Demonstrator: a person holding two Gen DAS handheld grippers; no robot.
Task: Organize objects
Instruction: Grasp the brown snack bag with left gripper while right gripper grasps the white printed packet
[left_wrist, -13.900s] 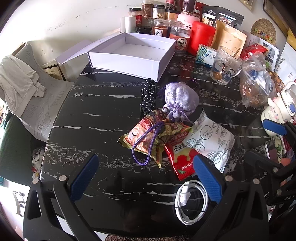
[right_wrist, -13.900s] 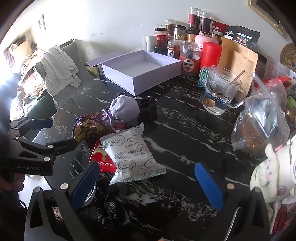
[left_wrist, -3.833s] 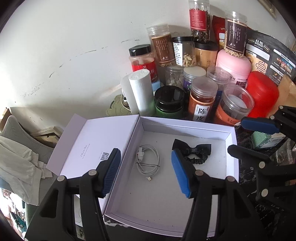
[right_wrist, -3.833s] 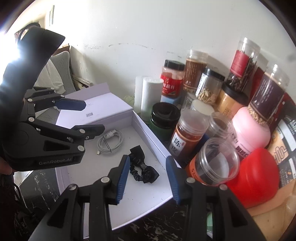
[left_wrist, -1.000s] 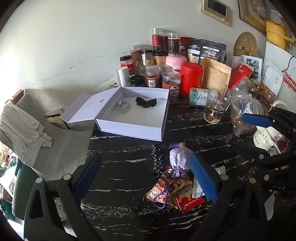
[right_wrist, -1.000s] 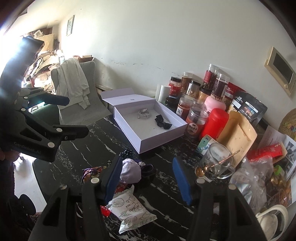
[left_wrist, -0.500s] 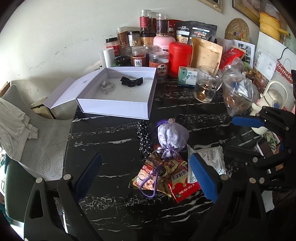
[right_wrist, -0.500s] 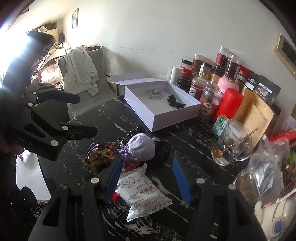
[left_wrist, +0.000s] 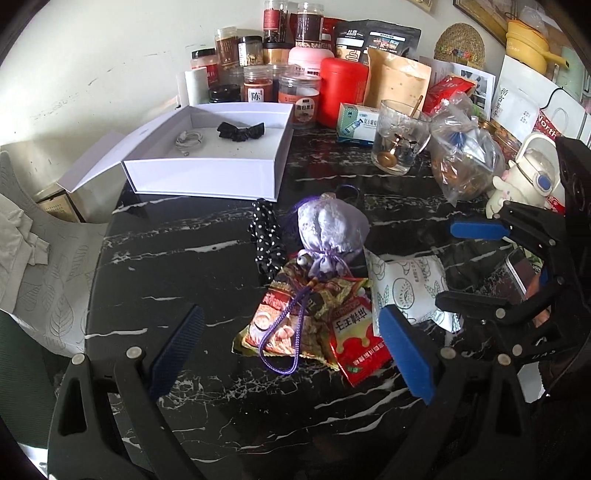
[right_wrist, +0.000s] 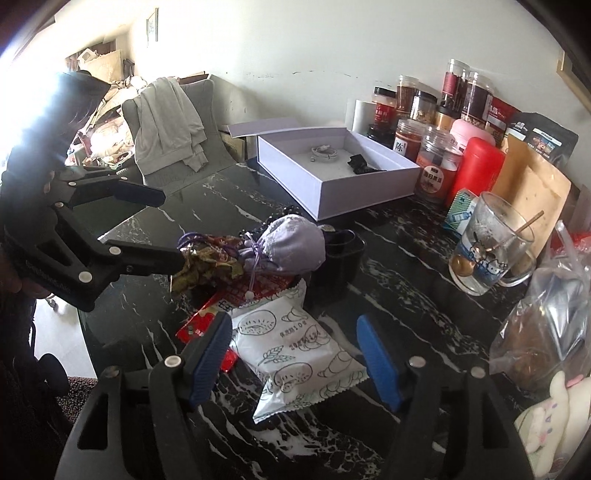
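An open white box (left_wrist: 207, 173) (right_wrist: 354, 192) on the black marble table holds a white cable (left_wrist: 189, 139) and a black bow scrunchie (left_wrist: 241, 131). In front of it lies a heap: a lilac drawstring pouch (left_wrist: 332, 229) (right_wrist: 291, 243), a polka-dot scrunchie (left_wrist: 266, 240), a brown-red snack bag with a purple cord (left_wrist: 291, 325), a red packet (left_wrist: 356, 339) and a white snack packet (left_wrist: 410, 291) (right_wrist: 299, 350). My left gripper (left_wrist: 291, 350) is open and empty, above the snack bags. My right gripper (right_wrist: 295, 354) is open and empty, its fingers either side of the white packet.
Jars, a red canister (left_wrist: 343, 92) and pouches line the back wall. A glass mug with a spoon (left_wrist: 400, 142) (right_wrist: 491, 247), a plastic bag (left_wrist: 465, 155) and a white teapot (left_wrist: 528, 173) stand at the right. A chair with a grey cloth (right_wrist: 170, 125) stands by the table's left edge.
Both grippers have come down and closer to the heap in front of the box. They stay open and empty. The cable and bow scrunchie lie in the box as before.
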